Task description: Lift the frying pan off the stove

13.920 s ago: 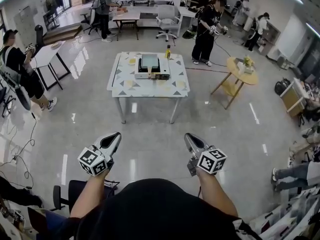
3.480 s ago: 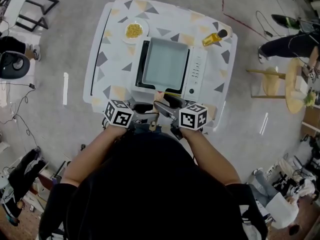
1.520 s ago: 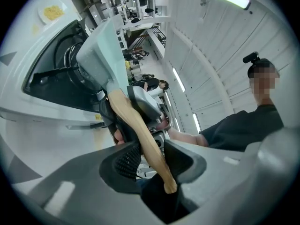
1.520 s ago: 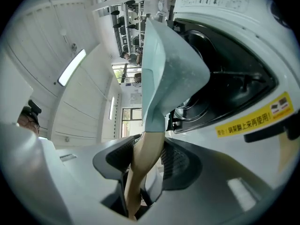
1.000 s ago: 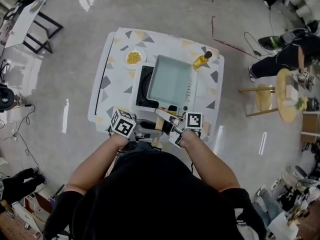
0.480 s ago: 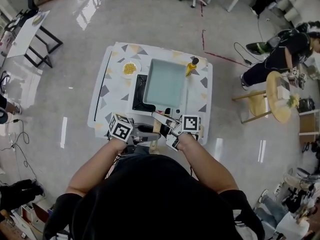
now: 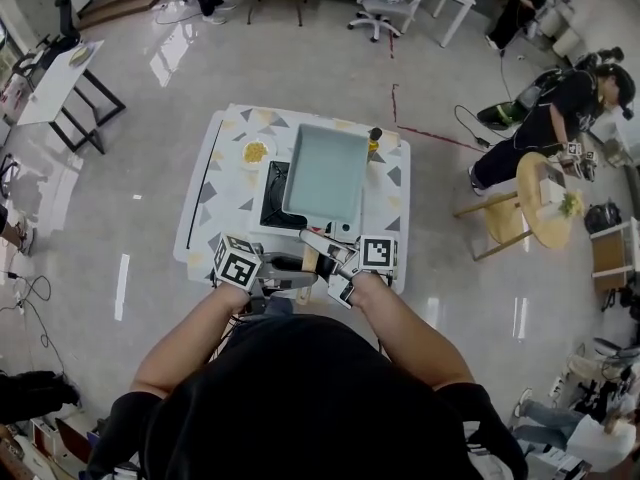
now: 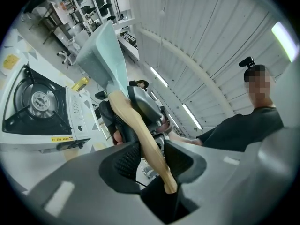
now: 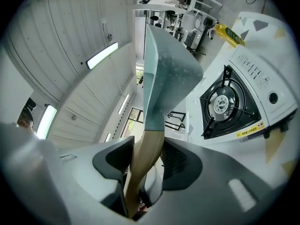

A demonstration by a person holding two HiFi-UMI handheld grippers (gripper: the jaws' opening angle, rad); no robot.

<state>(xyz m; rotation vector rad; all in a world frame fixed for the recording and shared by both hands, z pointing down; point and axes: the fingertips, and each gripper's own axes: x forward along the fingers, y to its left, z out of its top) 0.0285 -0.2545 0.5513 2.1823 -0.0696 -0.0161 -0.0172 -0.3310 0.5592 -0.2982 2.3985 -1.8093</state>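
Both tools are closed on the pan's wooden handle (image 7: 309, 260). In the left gripper view the left gripper (image 8: 150, 159) has its 2 ribbed pads pressed against the sides of the handle (image 8: 137, 131). In the right gripper view the right gripper (image 9: 145, 159) pinches the same handle (image 9: 140, 165) closer to the pan body.

The frying pan (image 7: 325, 172), rectangular and pale green, is held in the air, apart from the stove (image 7: 270, 208). From the head view it sits at 12 o'clock from the grippers and covers the stove's 3 o'clock half, with the black burner exposed at 9 o'clock. Both gripper views show the pan (image 9: 166, 74) tilted up against the ceiling, clear of the burner grate (image 9: 228, 102).

On the patterned table (image 7: 205, 208), a plate of yellow food (image 7: 256, 152) lies at 11 o'clock from the stove. A yellow bottle (image 7: 373, 140) stands at 1 o'clock, just beside the pan's far corner.
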